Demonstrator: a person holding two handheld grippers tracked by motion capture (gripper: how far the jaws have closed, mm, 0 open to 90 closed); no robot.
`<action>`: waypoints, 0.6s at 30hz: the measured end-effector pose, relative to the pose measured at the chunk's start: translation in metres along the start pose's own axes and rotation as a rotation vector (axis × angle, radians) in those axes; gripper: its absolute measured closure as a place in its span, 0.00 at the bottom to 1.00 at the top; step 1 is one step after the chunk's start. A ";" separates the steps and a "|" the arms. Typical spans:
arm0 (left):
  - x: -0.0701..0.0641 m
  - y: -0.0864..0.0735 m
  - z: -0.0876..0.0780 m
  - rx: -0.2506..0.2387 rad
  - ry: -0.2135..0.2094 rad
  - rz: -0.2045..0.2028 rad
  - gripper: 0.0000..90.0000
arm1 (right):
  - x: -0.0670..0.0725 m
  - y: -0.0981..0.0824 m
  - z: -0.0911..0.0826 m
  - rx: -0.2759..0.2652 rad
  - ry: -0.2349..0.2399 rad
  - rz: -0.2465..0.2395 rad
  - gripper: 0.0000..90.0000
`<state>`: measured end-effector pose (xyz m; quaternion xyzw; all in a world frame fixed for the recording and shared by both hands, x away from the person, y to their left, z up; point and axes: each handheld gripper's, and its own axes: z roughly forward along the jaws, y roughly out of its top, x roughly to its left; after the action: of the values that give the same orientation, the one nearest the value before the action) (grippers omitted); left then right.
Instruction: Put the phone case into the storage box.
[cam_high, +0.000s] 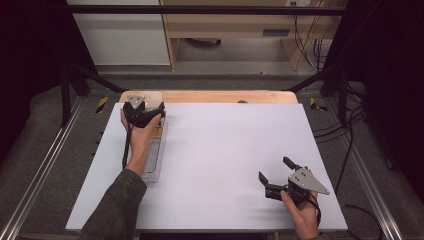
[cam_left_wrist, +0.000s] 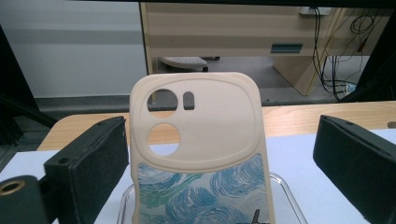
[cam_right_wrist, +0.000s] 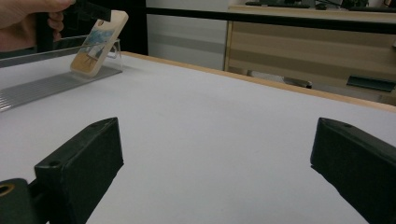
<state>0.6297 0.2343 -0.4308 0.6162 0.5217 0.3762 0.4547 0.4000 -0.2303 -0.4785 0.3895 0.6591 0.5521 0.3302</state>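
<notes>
The left gripper (cam_high: 150, 114) sits at the far left of the table (cam_high: 225, 150), its jaws standing apart with a phone case (cam_left_wrist: 201, 154) between them. In the left gripper view the left jaw lies just beside the case's edge; whether it touches cannot be told. The right jaw stands well apart from the other edge. Nothing is clamped.

The case leans tilted on a clear stand (cam_right_wrist: 114, 49), camera cut-outs uppermost, painted back facing the gripper. The stand sits at the far end of a clear ribbed tray (cam_right_wrist: 42, 88).

The right gripper (cam_high: 272, 182) rests near the person's side of the table, jaws wide apart, with bare table between its fingers (cam_right_wrist: 79, 158).

Judged step: taking hold of the case, or just letting go of it; the frames do not settle which.

Recommendations, if gripping:
- Centre the case between the jaws before closing, as it now sits nearer the left one.
- Close on the long side edges below the cut-outs, where the wall is solid.
- Lift along the lean, so the stand is not dragged or tipped.
- Keep the right gripper well apart.
</notes>
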 end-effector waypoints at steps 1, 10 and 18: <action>0.000 0.000 -0.001 0.000 -0.001 0.001 0.03 | 0.000 0.000 0.000 0.000 0.000 0.000 0.03; -0.003 0.007 -0.010 0.007 -0.030 0.022 0.03 | 0.001 0.000 0.000 -0.002 0.000 0.000 0.03; -0.002 0.011 -0.019 0.012 -0.052 0.038 0.02 | 0.002 0.001 0.000 -0.003 -0.001 -0.005 0.03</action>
<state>0.6150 0.2351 -0.4144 0.6381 0.5001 0.3656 0.4572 0.3992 -0.2289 -0.4777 0.3876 0.6591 0.5519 0.3327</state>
